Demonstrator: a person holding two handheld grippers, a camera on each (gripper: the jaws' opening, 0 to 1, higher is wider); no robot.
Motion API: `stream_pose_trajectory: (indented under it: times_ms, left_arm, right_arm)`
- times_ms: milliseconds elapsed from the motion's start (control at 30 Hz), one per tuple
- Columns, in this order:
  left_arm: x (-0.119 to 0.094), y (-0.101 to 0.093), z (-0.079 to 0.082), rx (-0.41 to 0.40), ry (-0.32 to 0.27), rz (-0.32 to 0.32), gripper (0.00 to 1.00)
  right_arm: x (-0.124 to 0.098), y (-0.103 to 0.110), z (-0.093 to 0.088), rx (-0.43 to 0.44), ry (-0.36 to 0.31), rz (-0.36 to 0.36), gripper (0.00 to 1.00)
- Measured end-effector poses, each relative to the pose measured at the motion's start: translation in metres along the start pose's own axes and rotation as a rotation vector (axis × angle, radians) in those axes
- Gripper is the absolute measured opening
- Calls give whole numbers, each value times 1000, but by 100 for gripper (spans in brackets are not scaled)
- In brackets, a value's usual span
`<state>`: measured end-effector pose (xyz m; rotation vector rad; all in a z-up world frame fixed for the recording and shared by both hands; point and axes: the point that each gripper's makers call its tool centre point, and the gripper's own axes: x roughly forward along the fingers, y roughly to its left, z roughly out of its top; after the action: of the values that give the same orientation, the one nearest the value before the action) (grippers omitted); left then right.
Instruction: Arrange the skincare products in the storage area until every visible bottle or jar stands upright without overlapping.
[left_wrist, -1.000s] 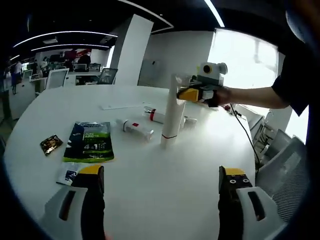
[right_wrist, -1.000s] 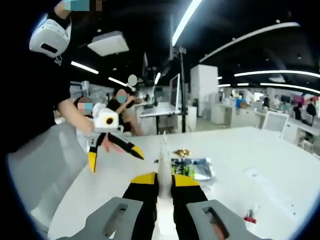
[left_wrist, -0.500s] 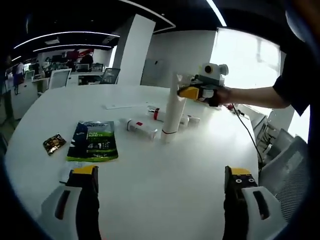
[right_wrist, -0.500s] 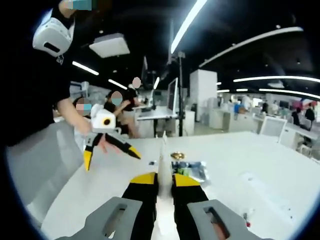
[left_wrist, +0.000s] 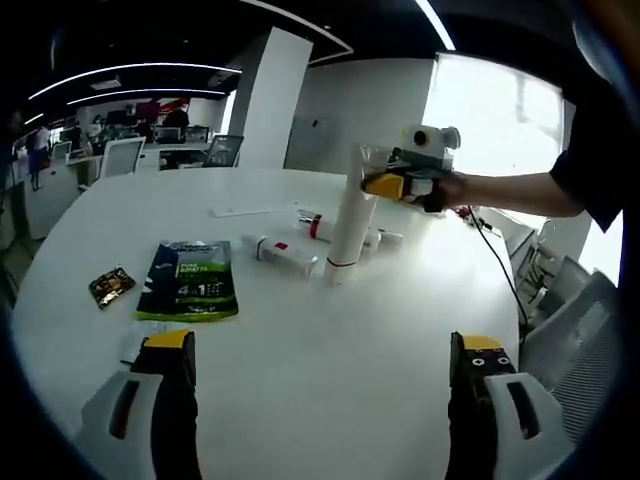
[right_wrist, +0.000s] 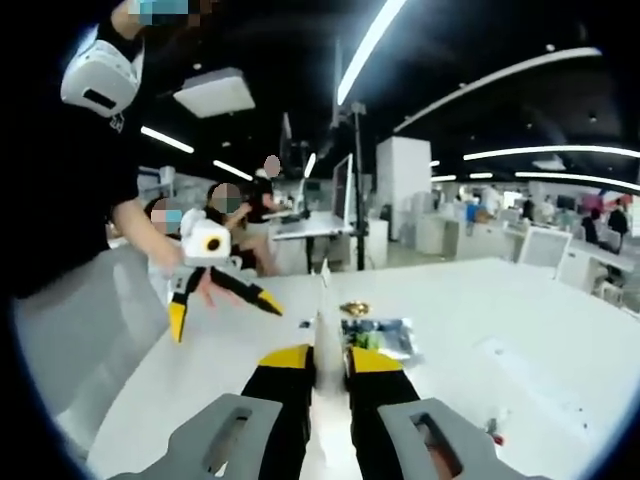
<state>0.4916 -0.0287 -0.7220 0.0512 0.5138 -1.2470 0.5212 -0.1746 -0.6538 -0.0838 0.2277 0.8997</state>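
While right gripper clamps upright white tube, 2 tubes lie flat beside; left gripper gapes empty, nearer.

On the white table I count three skincare tubes: one tall white tube standing upright and two white tubes lying flat, one nearer and one farther back. There are two pouches, a green-and-black pouch and a small dark sachet.
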Motion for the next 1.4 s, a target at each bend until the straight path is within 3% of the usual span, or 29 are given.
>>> stream_pose_trajectory:
  times_ms: [500,633,800,967,1400]
  left_arm:
    - [-5,1,4,-6,-7,11,99]
    - [-8,0,5,-6,-8,11,99]
    - [-10,-2,5,-9,-10,10,99]
    - [-12,-5,4,-10,-8,12,99]
    - [-16,-4,-4,-20,6,23,98]
  right_arm:
    - [-1,1,0,34,11,-19,6]
    - [-2,2,-3,43,28,-27,12]
    - [-5,1,-6,44,42,-41,13]
    - [-6,-6,-10,17,75,-46,7]
    - [-5,-2,-9,6,67,65,6]
